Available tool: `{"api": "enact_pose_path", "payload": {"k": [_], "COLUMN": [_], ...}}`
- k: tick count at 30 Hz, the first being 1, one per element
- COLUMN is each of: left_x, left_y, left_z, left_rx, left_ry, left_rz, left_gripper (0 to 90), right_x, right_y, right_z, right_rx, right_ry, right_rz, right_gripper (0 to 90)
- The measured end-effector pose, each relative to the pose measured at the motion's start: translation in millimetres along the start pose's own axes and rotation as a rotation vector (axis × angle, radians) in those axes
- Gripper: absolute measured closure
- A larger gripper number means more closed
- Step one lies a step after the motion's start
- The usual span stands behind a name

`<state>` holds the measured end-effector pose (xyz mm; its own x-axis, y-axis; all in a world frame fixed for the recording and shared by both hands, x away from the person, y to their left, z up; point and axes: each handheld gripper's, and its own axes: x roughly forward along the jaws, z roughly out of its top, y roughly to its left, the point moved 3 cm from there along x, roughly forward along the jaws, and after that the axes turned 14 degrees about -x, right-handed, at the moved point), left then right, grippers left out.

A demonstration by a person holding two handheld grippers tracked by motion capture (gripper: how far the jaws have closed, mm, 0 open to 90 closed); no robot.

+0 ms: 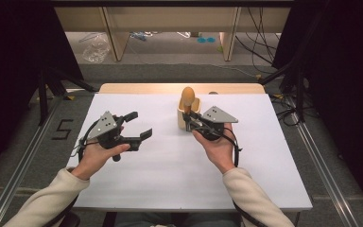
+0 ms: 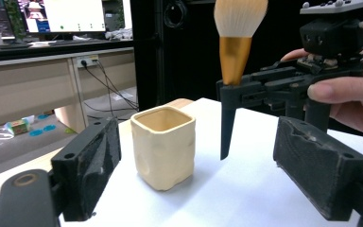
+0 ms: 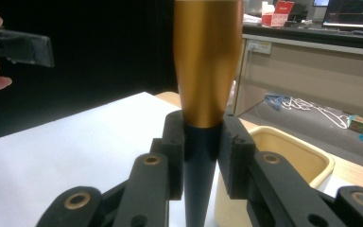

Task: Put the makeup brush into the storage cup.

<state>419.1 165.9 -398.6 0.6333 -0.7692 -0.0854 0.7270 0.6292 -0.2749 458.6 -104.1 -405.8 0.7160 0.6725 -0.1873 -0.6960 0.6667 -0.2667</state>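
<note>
Brush (image 2: 236,42) sat clamped upright in our right hand-held gripper (image 2: 229,92) beside the cup (image 2: 163,146); our left hand-held gripper (image 1: 134,126) gaped apart. Lowered off-centre, its tip could tip the cup.

**Dark curtains, grey floor, pale desks behind**

A white tabletop (image 1: 170,179) stands on grey carpet floor (image 1: 179,71), with a wooden edge (image 1: 179,88) at 12 o'clock. Black curtains (image 1: 19,47) hang at 9 and 3 o'clock. Beyond stands a beige desk (image 1: 170,19); cables (image 1: 260,42) trail at 1 o'clock, a clear plastic bag (image 1: 96,47) lies at 11. A "5" (image 1: 62,128) marks the floor.
</note>
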Motion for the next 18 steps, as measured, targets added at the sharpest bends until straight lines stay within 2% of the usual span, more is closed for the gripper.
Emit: {"api": "enact_pose_path", "payload": {"k": [2,3,4,5,9,11,13,18], "left_x": [-2.9,-3.9,-5.1,-6.3,-10.3,-11.4,-12.3,-13.7], "left_y": [1.3,2.2,2.3,3.5,5.3,6.7,6.2,7.4], "left_z": [-1.3,-1.5,-2.7,-3.2,-7.1,-7.5,-8.3,-9.8], "left_rx": [-0.006,0.005,-0.008,0.003,-0.007,0.008,-0.009,0.003], "left_ry": [-0.002,0.000,0.000,0.000,0.006,0.006,0.005,0.009], "left_rz": [0.010,0.007,0.012,0.011,0.023,0.024,0.030,0.035], "left_gripper": [15.7,15.6,15.6,15.7,15.7,15.7,15.7,15.6], "right_x": [1.0,1.0,1.7,2.2,1.9,2.1,3.1,3.4], "right_y": [-1.7,-0.7,-2.6,-2.6,-5.8,-7.7,-8.8,-11.1], "right_z": [0.1,0.0,0.1,0.1,0.6,1.1,1.8,2.7], "right_rx": [-0.010,0.009,-0.008,0.003,0.000,-0.002,0.003,0.004], "right_ry": [-0.004,0.004,-0.006,-0.009,-0.006,-0.006,-0.016,-0.006], "right_rz": [-0.007,-0.001,-0.015,-0.009,-0.021,-0.022,-0.022,-0.030], "right_gripper": [75.5,75.4,75.4,75.5,75.5,75.5,75.5,75.5]}}
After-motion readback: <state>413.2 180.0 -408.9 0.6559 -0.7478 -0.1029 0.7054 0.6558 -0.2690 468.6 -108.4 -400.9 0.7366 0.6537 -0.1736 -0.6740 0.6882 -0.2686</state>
